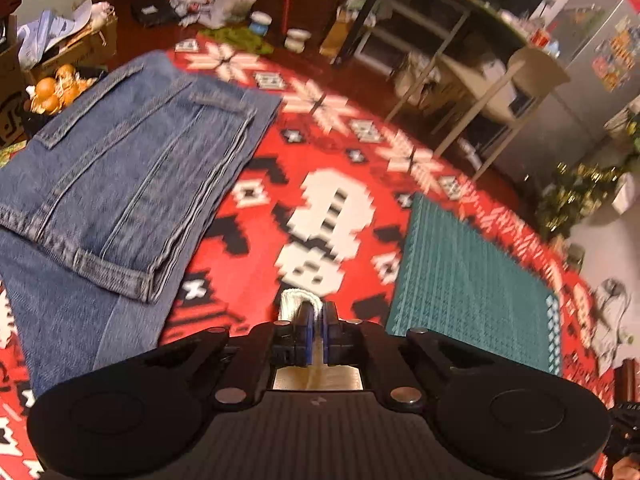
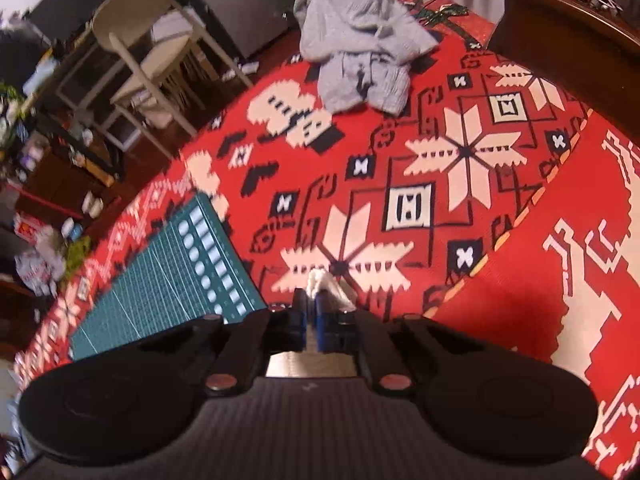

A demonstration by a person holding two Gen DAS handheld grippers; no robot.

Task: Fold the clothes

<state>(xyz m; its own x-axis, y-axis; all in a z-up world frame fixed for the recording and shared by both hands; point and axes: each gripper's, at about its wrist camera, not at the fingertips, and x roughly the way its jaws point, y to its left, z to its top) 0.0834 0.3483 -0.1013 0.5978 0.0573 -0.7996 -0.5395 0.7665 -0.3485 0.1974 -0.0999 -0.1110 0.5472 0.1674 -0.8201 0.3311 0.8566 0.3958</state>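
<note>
My left gripper (image 1: 315,312) is shut on a fold of white knitted cloth (image 1: 294,303) that sticks out past its blue pads, low above the red patterned rug (image 1: 256,240). My right gripper (image 2: 311,300) is likewise shut on white knitted cloth (image 2: 320,280). Most of this white garment is hidden beneath both grippers. Folded blue jeans (image 1: 120,168) lie on the rug to the left in the left wrist view. A crumpled grey sweater (image 2: 360,40) lies at the far edge of the rug in the right wrist view.
A green cutting mat (image 1: 472,288) lies on the rug between the two grippers, also the green mat (image 2: 172,280). A pale chair (image 2: 152,52) and shelves stand beyond the rug. A box with oranges (image 1: 52,88) sits far left. A dark wooden cabinet (image 2: 560,28) stands far right.
</note>
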